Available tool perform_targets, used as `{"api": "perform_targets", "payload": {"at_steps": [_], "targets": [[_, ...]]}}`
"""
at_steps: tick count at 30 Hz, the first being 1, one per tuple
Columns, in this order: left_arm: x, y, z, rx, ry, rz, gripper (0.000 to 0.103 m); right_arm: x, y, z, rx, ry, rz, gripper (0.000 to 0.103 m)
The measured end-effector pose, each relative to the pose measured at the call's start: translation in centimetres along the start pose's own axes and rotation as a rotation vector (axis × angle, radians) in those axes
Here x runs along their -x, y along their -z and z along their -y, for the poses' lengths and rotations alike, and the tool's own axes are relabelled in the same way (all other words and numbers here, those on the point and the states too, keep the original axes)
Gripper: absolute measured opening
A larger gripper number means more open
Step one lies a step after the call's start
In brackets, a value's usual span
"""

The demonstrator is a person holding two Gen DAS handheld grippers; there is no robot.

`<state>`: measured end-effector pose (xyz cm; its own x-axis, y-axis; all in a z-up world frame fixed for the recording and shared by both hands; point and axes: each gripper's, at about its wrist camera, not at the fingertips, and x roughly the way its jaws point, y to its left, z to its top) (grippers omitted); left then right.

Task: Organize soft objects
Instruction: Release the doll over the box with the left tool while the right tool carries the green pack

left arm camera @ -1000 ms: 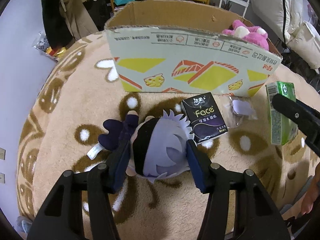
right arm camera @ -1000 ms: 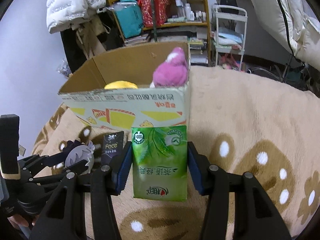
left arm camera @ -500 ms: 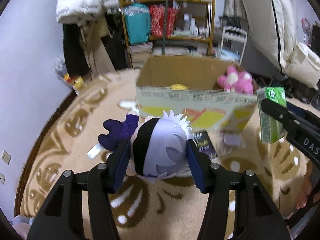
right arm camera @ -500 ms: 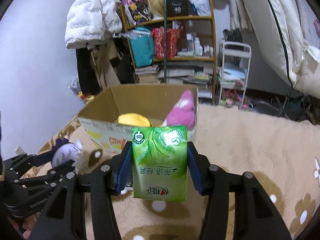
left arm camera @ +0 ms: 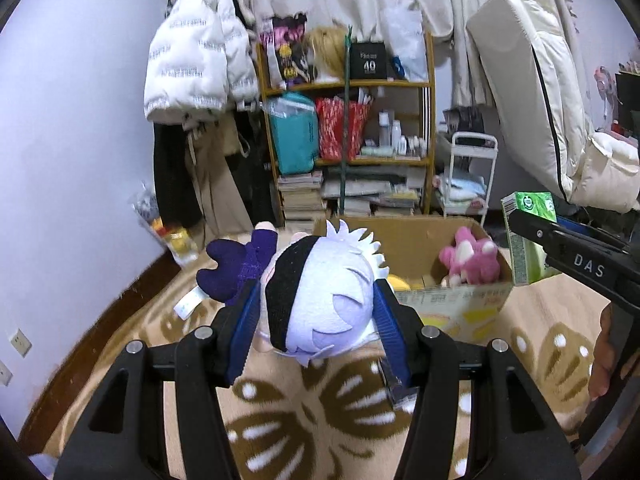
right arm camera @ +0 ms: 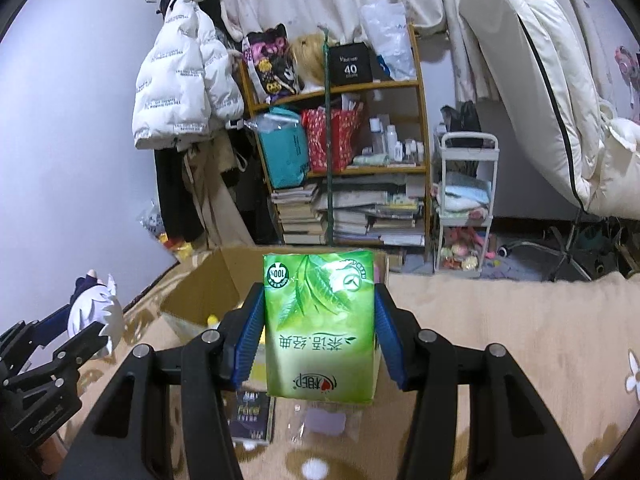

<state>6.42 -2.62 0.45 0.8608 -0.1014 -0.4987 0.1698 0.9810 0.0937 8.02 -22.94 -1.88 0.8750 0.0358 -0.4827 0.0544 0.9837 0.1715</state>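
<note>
Beige patterned rug (left arm camera: 540, 312), cluttered shelf (right arm camera: 360, 128), prob. bedroom.

My right gripper (right arm camera: 320, 332) clamps a green leaf-printed soft tissue pack (right arm camera: 320, 320) between its blue pads (right arm camera: 248, 332), held above the open brown cardboard box (right arm camera: 204, 292). A black tissue packet (right arm camera: 251, 420) lies on the beige carpet (right arm camera: 500, 312) below.

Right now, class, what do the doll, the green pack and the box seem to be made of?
Doll: soft plush fabric, matte; felt-like spiky hair.
Green pack: thin glossy plastic film, with glare and wrinkles; contents probably tissues.
Box: brown cardboard, matte, printed outside, raw edge.
</note>
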Motion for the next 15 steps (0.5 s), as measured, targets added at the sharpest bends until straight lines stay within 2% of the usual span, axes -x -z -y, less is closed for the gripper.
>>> {"api": "perform_targets", "payload": {"at_steps": [8,15], "targets": [[-1.3,-2.4,0.7,-0.017,0.020,0.073,0.055,-1.1,-1.9,-0.6,0.034,-0.023,0.037,0.055],[-3.6,-4.1,1.3,-0.037,0.022,0.095,0.055,-2.5,-2.9,-0.9,0.051,-0.041,0.052,0.055]]}}
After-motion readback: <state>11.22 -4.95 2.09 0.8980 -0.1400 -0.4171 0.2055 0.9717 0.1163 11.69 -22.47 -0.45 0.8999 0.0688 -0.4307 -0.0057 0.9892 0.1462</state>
